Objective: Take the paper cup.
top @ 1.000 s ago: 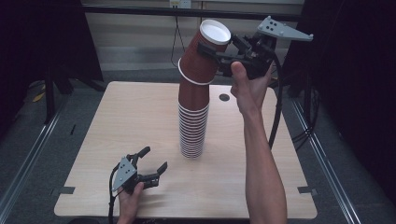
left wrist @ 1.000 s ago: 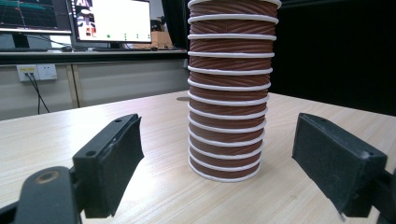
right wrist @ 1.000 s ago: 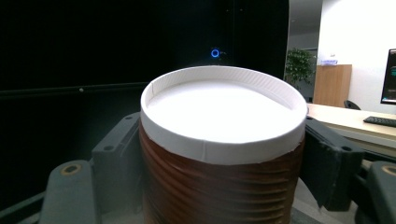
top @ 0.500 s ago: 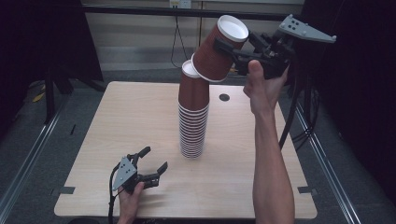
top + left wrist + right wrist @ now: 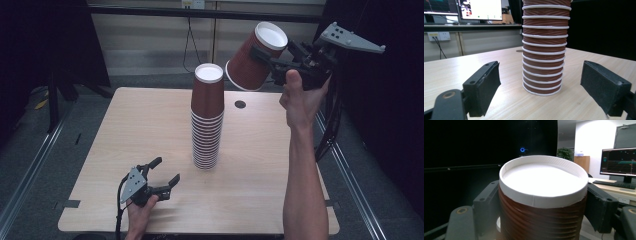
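A tall stack of upside-down brown paper cups (image 5: 206,125) with white rims stands in the middle of the wooden table (image 5: 125,130). My right gripper (image 5: 270,57) is raised above the table's far right, shut on a single brown cup (image 5: 252,57) that tilts in the air to the right of the stack's top, clear of it. In the right gripper view that cup (image 5: 541,195) sits between the two black pads, white bottom facing the camera. My left gripper (image 5: 165,172) rests near the table's front left, open, with nothing between its pads; the stack (image 5: 544,50) stands a little beyond them.
A small dark round hole (image 5: 240,104) lies in the tabletop behind the stack. Metal rails (image 5: 30,170) run along the floor on both sides. Monitors (image 5: 481,10) stand on a desk beyond the table.
My right gripper has carried the single cup up and to the right, off the top of the stack. The left gripper has stayed in place.
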`<state>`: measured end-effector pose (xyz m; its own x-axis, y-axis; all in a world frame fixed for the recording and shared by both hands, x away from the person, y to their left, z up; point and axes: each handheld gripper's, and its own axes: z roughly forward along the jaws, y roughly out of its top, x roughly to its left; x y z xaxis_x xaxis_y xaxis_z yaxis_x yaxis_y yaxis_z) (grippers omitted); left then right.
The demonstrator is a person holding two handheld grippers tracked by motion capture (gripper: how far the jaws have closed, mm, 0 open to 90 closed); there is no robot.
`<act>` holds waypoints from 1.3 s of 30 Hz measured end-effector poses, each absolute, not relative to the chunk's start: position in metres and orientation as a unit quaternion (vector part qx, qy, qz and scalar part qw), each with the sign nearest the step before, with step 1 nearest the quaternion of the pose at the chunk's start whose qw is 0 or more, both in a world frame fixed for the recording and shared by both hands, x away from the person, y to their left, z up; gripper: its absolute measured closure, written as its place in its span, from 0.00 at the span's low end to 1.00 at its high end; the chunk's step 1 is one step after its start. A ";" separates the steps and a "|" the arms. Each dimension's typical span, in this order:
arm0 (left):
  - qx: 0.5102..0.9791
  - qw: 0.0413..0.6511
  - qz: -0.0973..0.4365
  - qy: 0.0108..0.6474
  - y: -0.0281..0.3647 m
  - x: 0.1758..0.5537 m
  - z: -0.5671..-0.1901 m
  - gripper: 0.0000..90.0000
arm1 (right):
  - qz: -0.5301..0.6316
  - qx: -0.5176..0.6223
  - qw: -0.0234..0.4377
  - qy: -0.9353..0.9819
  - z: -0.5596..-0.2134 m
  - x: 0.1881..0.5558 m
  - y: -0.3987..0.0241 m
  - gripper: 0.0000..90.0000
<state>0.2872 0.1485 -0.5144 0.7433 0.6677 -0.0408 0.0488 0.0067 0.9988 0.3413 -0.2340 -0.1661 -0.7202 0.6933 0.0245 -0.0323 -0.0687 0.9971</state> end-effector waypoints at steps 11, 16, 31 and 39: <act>0.676 0.656 0.220 0.256 0.146 0.292 -0.495 0.18 | 0.661 0.282 0.276 0.639 -0.181 0.336 -0.250 0.26; 0.683 0.654 0.216 0.244 0.146 0.293 -0.486 0.20 | 0.654 0.286 0.276 0.643 -0.188 0.333 -0.255 0.27; 0.696 0.657 0.195 0.213 0.143 0.300 -0.457 0.22 | 0.639 0.309 0.261 0.654 -0.243 0.314 -0.267 0.27; 0.707 0.651 0.193 0.197 0.137 0.301 -0.449 0.20 | 0.640 0.318 0.245 0.656 -0.274 0.305 -0.266 0.27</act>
